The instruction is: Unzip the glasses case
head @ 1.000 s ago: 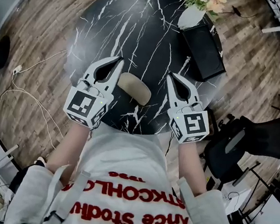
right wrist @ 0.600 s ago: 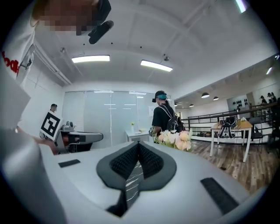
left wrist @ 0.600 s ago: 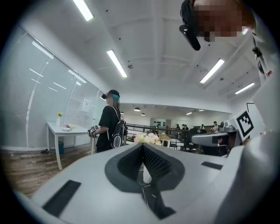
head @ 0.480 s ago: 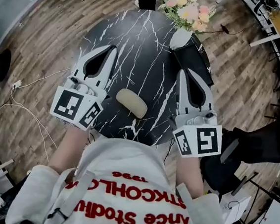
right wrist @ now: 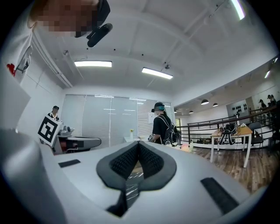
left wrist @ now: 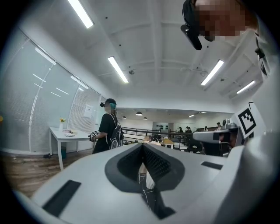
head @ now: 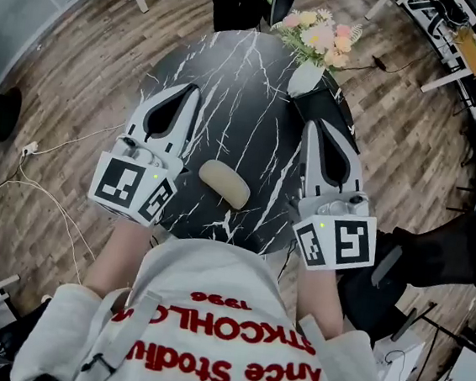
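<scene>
Two grippers in the head view, left gripper (head: 192,93) and right gripper (head: 312,127), have jaws closed tight on nothing; the glasses case (head: 224,183) lies at frame centre on the marble table (head: 234,67), between both bodies and lower in frame than either tip. Left gripper view, then right gripper view: pads (left wrist: 155,164) and (right wrist: 148,159) meet empty, no case ahead. Risk, as judged: closed jaws coming down would shove the loose case instead of catching its zip pull, which cannot be made out.
</scene>
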